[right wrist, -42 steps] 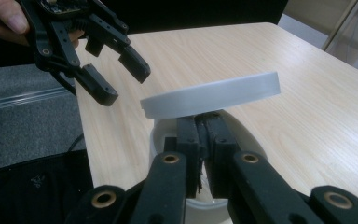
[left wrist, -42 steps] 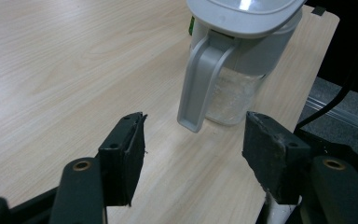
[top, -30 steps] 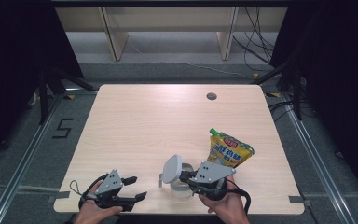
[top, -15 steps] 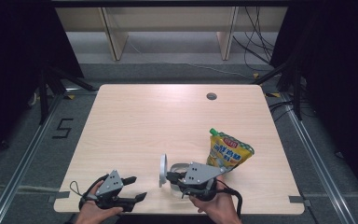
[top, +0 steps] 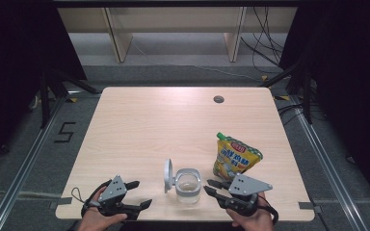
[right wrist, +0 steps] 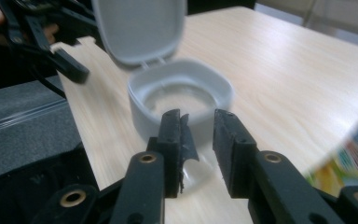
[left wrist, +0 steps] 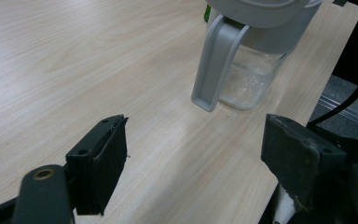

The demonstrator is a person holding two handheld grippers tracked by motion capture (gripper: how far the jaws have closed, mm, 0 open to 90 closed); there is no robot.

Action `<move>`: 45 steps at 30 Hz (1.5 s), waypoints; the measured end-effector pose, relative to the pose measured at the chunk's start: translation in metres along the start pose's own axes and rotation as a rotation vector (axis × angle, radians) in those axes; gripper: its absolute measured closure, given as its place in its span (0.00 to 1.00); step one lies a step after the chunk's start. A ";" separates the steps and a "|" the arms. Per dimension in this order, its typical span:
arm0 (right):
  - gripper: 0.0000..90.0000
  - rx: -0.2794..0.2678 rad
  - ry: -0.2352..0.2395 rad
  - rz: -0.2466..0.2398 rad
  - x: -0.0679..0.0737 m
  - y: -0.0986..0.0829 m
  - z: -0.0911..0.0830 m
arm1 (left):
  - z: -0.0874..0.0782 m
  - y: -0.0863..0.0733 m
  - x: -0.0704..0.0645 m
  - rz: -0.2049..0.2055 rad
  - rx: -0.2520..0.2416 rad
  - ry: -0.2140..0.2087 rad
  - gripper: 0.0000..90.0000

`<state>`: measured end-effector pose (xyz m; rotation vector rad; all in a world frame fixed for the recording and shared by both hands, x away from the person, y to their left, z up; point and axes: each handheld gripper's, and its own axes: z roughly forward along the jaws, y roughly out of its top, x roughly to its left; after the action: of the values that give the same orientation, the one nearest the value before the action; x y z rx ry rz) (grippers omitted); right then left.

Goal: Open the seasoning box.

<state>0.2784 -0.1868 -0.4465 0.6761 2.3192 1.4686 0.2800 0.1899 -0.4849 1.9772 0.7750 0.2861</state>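
A clear square container (top: 188, 186) with a grey rim stands near the table's front edge, its hinged grey lid (top: 168, 175) standing upright on its left side. It holds a little pale residue. My right gripper (top: 208, 187) sits just right of it, jaws a narrow gap apart with nothing between them. In the right gripper view that gripper (right wrist: 200, 140) points at the container (right wrist: 182, 98) and its raised lid (right wrist: 140, 28). My left gripper (top: 142, 193) rests to the container's left, wide open. In the left gripper view the left gripper (left wrist: 200, 158) faces the container (left wrist: 254, 70).
A yellow spouted pouch (top: 235, 156) lies just behind and right of the container, close to my right gripper; its edge shows blurred (right wrist: 354, 149) in the right gripper view. A small round hole (top: 218, 99) marks the table's far side. The wooden table (top: 164, 130) stretches back.
My right gripper has drawn back to the right, off the container, leaving it uncovered with the lid upright. The left gripper has stayed put.
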 end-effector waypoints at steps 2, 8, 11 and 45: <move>0.80 0.009 -0.022 0.018 -0.002 -0.008 -0.009 | 0.001 -0.001 -0.001 -0.012 0.002 0.010 0.22; 0.77 0.006 -0.080 0.093 -0.010 -0.024 -0.037 | 0.002 0.000 -0.001 0.025 0.007 0.011 0.21; 0.76 0.004 -0.100 0.115 -0.016 -0.030 -0.047 | 0.001 0.000 0.000 0.032 0.014 0.013 0.21; 0.43 0.056 -0.285 0.190 -0.057 -0.062 -0.060 | 0.003 0.002 0.000 0.069 0.020 0.002 0.21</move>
<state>0.2826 -0.2855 -0.4763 1.0717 2.1302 1.2876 0.2822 0.1870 -0.4851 2.0251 0.7143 0.3222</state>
